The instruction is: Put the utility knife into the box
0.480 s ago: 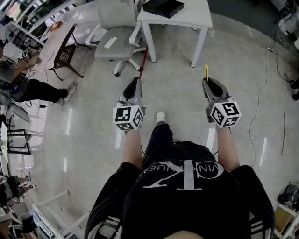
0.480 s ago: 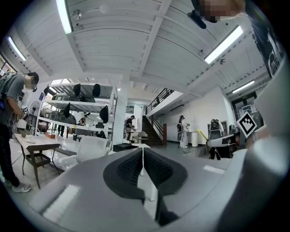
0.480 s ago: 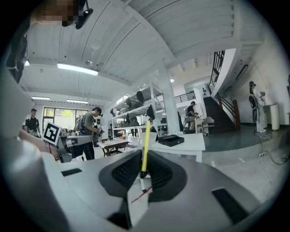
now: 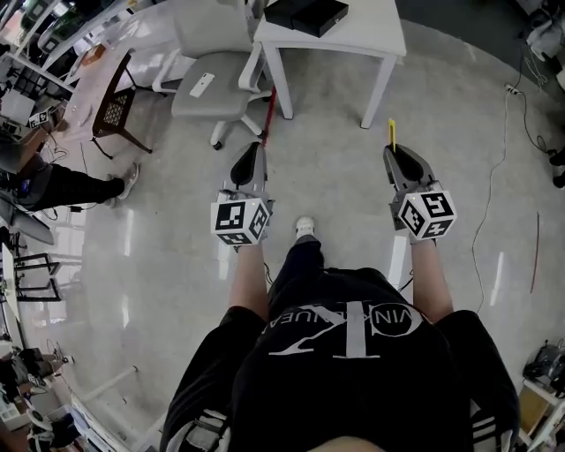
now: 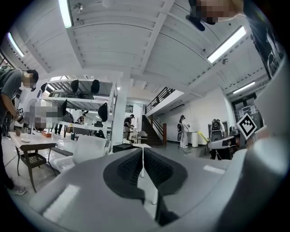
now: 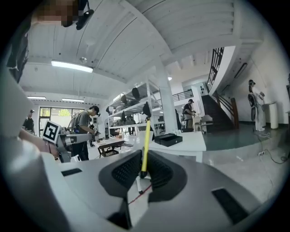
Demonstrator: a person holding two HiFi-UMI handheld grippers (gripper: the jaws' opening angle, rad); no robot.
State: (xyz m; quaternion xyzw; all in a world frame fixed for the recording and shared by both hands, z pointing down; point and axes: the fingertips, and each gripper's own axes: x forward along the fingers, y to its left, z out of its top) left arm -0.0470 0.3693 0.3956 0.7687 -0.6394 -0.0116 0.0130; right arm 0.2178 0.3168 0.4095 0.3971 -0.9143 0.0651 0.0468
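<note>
Carry step: right gripper point(image 6: 144, 165) is clamping the yellow utility knife point(image 6: 145, 145), which is sticking out forward. Left gripper point(image 5: 143, 163) jaws are pressed together, holding nothing. Black box point(image 4: 307, 12) is sitting on the white surface point(image 4: 371, 31), well ahead. Next I'd be walking up and lowering the knife in.

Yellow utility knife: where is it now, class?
The yellow utility knife is clamped in the right hand-held gripper, at the head view's right, pointing toward the white table bearing the black box.
</note>
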